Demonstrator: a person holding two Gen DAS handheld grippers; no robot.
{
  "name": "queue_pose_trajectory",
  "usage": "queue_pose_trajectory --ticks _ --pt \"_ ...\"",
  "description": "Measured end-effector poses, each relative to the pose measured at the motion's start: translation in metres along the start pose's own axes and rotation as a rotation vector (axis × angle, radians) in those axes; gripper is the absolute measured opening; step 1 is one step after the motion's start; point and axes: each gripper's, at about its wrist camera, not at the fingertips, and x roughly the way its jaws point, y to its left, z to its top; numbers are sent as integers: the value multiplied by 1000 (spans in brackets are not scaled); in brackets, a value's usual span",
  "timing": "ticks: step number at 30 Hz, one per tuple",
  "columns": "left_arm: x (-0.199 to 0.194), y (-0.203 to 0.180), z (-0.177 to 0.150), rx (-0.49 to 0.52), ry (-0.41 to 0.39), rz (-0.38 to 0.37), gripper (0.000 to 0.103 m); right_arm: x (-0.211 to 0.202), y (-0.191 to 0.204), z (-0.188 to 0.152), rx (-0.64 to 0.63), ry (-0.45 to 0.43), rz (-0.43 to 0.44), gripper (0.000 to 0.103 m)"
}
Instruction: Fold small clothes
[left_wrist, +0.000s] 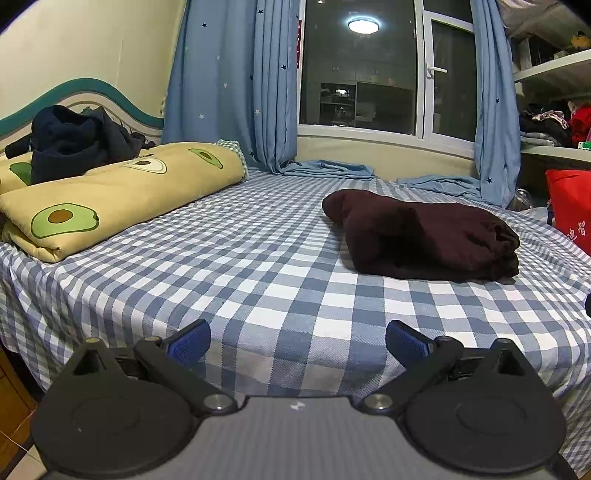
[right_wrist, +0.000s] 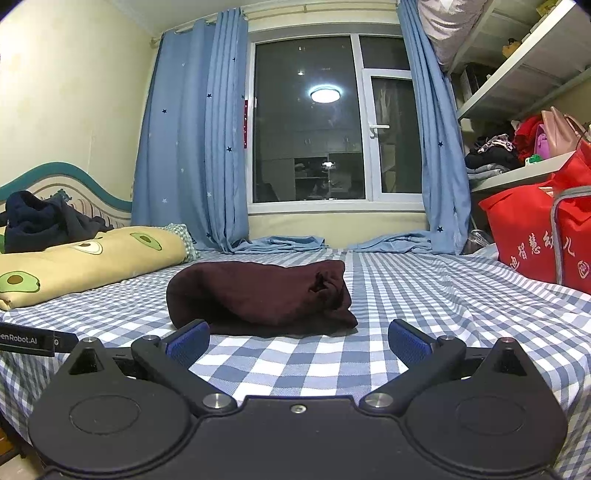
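A dark maroon garment (left_wrist: 424, 236) lies folded into a thick bundle on the blue-and-white checked bed sheet (left_wrist: 258, 258). In the right wrist view the same garment (right_wrist: 262, 295) sits just beyond my right gripper (right_wrist: 298, 339), which is open with nothing between its blue pads. My left gripper (left_wrist: 298, 341) is open too, near the bed's front edge, well short and left of the garment. The left gripper's body (right_wrist: 26, 341) shows at the left edge of the right wrist view.
A folded yellow avocado-print quilt (left_wrist: 122, 195) lies at the left with dark navy clothes (left_wrist: 70, 142) piled on it. A red bag (right_wrist: 543, 236) stands at the bed's right side below shelves. Blue curtains (right_wrist: 192, 140) hang onto the far end of the bed.
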Motion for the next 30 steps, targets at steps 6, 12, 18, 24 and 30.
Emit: queue_pose_trajectory --ticks 6,12,18,24,30 --pt "0 -1 0 1 -1 0 102 0 -1 0 0 0 -1 103" --pt "0 0 0 0 0 -6 102 0 -1 0 1 0 -1 103" --pt "1 1 8 -11 55 -55 102 0 -2 0 -5 -6 -4 103" --pt "0 3 14 -4 56 9 102 -3 -1 4 1 -21 -11 103" --pt "-2 4 17 -7 54 2 102 -4 -1 5 1 -24 -13 103"
